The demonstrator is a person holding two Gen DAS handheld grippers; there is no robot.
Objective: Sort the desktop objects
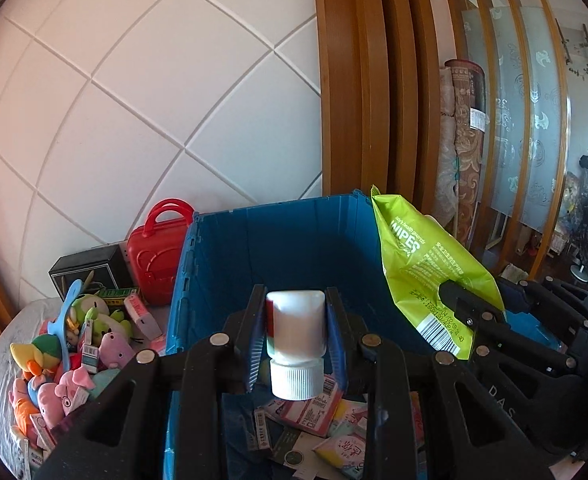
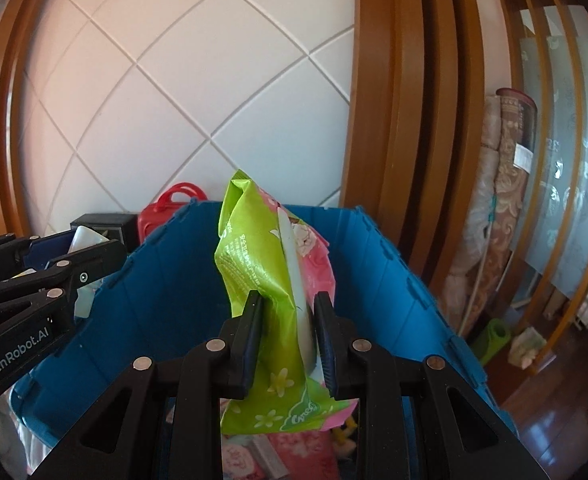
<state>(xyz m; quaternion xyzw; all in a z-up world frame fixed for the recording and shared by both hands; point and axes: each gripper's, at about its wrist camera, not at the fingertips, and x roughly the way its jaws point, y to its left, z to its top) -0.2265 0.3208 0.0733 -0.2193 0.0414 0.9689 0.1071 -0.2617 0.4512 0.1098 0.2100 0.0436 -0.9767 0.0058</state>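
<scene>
Right now both grippers hang over the blue plastic crate, each w/ sth clamped.

Left gripper is closed on a small white plastic bottle: smooth rounded body w/ a red-and-green label edge on its left side, ribbed white screw cap pointing toward the camera. Pads press both sides of the body. Bottle sits above the crate's inside, not touching it.

Right gripper is closed on a soft pack of wipes: crinkly glossy film, lime green w/ pink panel, white flower prints, white flap down the front. In the left wrist view the pack's back reads "WIPES" in white caps, plus small print and a barcode. Pack stands upright over the crate's right side.

Crate walls are ribbed, hard, w/ notched rim. Bottom holds flat pink and white sachets w/ barcodes; text too small to read.

Left gripper's black body shows "GenRobot.AI" in white.

Beside the crate, left: red plastic toy suitcase w/ loop handles, a black box, and a heap of plush toys on pale cloth.
</scene>
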